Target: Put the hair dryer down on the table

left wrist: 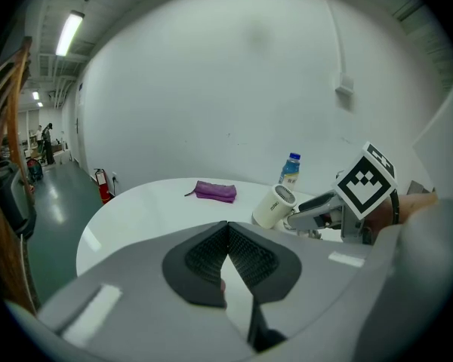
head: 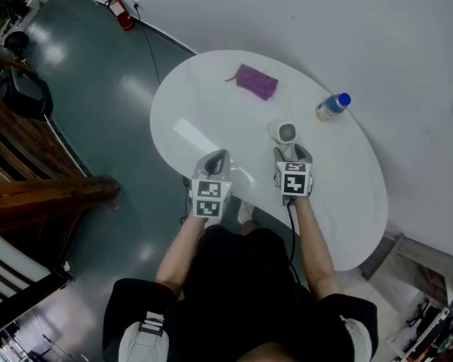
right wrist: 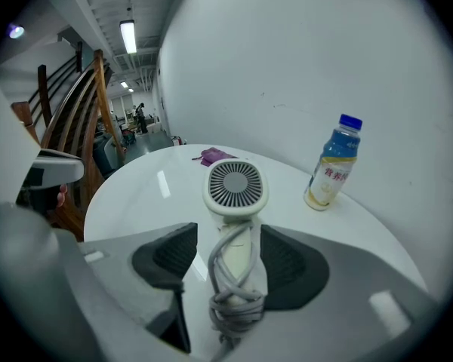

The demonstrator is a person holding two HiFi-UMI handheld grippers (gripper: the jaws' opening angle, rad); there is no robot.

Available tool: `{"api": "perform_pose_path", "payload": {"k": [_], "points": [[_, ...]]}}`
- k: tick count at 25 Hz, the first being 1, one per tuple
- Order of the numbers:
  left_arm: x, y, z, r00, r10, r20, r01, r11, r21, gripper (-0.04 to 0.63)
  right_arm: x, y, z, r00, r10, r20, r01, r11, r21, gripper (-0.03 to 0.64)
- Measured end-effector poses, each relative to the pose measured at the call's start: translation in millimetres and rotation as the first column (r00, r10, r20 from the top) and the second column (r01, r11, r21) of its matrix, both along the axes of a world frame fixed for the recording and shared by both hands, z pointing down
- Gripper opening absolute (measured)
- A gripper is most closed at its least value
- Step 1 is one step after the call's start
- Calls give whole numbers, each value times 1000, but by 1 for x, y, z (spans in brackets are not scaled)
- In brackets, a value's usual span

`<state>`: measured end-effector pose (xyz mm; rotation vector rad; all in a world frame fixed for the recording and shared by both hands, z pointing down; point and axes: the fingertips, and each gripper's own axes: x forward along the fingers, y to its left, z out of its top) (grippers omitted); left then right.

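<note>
A white hair dryer (head: 286, 133) with its grey cord wound round the handle sticks out ahead of my right gripper (head: 293, 154), just above the white oval table (head: 211, 96). In the right gripper view the grille end (right wrist: 235, 187) faces the camera. The handle runs back between the jaws of the right gripper (right wrist: 230, 259), which is shut on it. The left gripper view shows the dryer (left wrist: 274, 206) tilted, close to the tabletop. My left gripper (head: 215, 157) hovers at the table's near edge, its fingertips (left wrist: 228, 228) shut with nothing between them.
A purple pouch (head: 256, 81) lies at the far side of the table. A blue-capped bottle (head: 333, 105) stands at the right, near the wall. Wooden stair rails (head: 30, 164) and a red fire extinguisher (head: 123, 13) are off to the left on the floor.
</note>
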<state>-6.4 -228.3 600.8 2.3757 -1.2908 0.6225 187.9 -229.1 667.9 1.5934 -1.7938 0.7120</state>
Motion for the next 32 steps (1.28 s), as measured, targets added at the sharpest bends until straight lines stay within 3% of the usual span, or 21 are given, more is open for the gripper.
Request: {"api": "perform_pose_path", "payload": {"k": [6, 17, 32], "points": [[-1, 6, -16, 999, 30, -14, -30, 999, 34, 5, -1, 11, -20, 999, 37, -9, -36, 998, 60, 252], [0, 26, -49, 994, 101, -31, -98, 992, 85, 5, -3, 45, -71, 992, 113, 60, -123, 972, 199, 224], [14, 52, -116, 977, 206, -56, -190, 959, 212, 5, 4, 100, -154, 976, 203, 83, -220, 897, 385, 128]]}}
